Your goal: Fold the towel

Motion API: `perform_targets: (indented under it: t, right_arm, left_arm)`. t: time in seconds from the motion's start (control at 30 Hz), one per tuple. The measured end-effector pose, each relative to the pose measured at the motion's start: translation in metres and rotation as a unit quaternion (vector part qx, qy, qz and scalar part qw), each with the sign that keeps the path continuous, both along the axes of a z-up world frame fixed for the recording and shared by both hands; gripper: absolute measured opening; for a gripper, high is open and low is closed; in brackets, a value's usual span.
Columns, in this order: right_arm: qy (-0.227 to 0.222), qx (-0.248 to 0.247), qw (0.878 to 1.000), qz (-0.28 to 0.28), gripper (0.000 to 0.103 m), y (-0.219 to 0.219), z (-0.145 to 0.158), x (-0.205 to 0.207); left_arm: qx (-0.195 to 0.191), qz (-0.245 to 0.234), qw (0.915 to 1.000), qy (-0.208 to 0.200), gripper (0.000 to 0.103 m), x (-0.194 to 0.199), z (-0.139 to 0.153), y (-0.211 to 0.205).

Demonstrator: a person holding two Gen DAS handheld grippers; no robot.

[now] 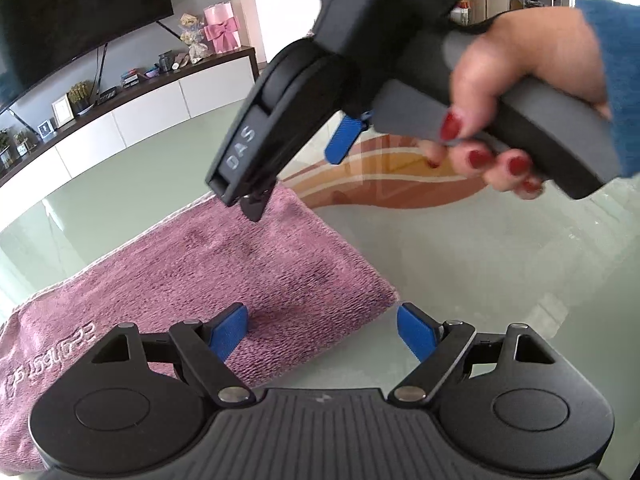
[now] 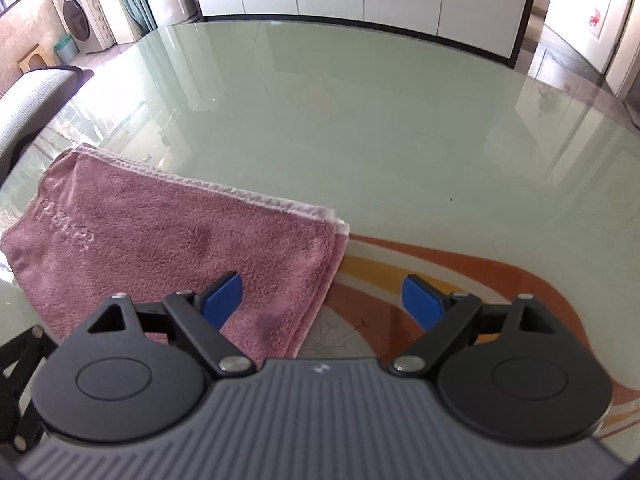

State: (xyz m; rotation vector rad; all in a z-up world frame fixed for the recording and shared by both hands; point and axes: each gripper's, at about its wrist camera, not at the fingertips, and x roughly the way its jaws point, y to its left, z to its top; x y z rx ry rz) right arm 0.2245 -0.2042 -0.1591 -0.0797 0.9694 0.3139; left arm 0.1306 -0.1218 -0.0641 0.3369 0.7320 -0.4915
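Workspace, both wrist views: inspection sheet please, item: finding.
Surface: glass table, glossy, orange swirl pattern at one side.
Job's things: pink towel already folded, layered edges showing, lying flat.
Clutter: nothing seen on the table.
Grippers: left gripper open above the towel's corner; right gripper open over the towel's edge, nothing held; a hand holds its handle.
Cables: one hangs under the TV.
Surroundings: white sideboard, washing machine.

Pink terry towel point(image 2: 176, 252), folded flat w/ white-edged layers stacked, embossed lettering, lower left of my right-wrist frame.
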Motion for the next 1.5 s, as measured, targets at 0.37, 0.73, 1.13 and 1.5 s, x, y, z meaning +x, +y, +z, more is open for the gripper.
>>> perform_targets:
  t: [0.37,0.73,1.13,1.5]
  right_arm:
    - [-0.001,0.003,1.0,-0.001,0.087,-0.001,-0.002,0.013]
    - [0.008,-0.004,1.0,0.011,0.079,0.002,-0.007,0.011]
    - [0.011,0.011,1.0,0.015,0.064,-0.002,-0.008,0.006]
    - [0.013,0.044,0.999,0.012,0.054,-0.005,0.001,0.004]
  left_arm:
    - [-0.007,-0.054,0.9984,-0.016,0.074,-0.014,-0.003,-0.022]
    - [-0.009,-0.027,0.9996,-0.003,0.054,0.0,-0.004,-0.018]
    - [0.029,-0.02,0.9992,-0.018,0.03,-0.004,0.001,-0.021]
    - [0.022,-0.018,0.9995,-0.014,0.024,-0.002,0.002,-0.018]
